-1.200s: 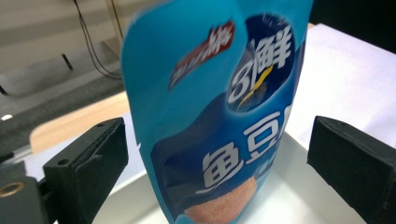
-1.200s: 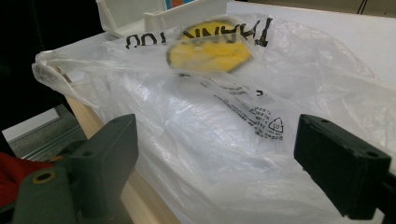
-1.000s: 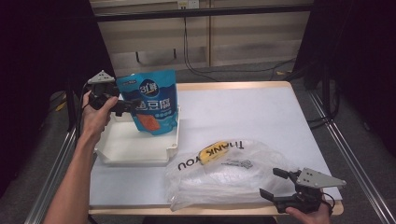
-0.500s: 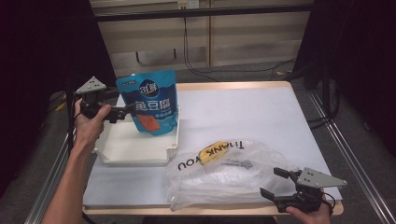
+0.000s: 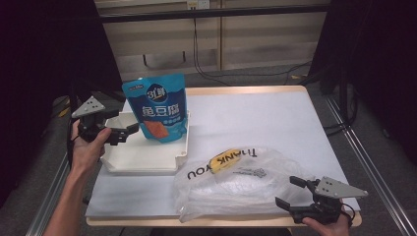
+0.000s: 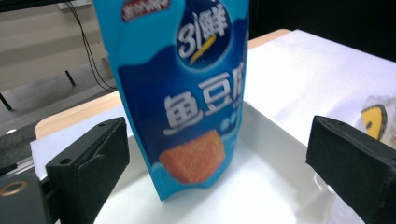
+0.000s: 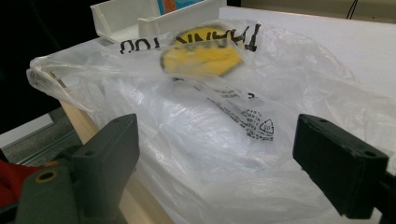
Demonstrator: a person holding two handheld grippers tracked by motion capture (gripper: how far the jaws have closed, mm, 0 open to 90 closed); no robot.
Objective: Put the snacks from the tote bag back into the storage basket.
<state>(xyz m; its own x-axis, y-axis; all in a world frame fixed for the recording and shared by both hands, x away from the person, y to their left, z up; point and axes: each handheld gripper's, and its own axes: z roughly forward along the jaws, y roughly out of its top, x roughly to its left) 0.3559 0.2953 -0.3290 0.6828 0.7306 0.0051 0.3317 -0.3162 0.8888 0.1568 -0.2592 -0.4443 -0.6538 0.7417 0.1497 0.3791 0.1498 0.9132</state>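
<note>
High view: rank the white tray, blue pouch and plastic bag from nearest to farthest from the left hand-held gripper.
1. White tray: right beside the left hand-held gripper, whose tips hang at its left wall.
2. Blue pouch: standing in the tray's far end, just past the jaw tips.
3. Plastic bag: out on the table's near side, close to the right hand-held gripper.

You are looking at a pouch (image 5: 160,109) standing upright in the tray (image 5: 142,158) at the table's (image 5: 275,118) left, with the plastic bag (image 5: 236,184) lying just right of the tray, at the near edge.
</note>
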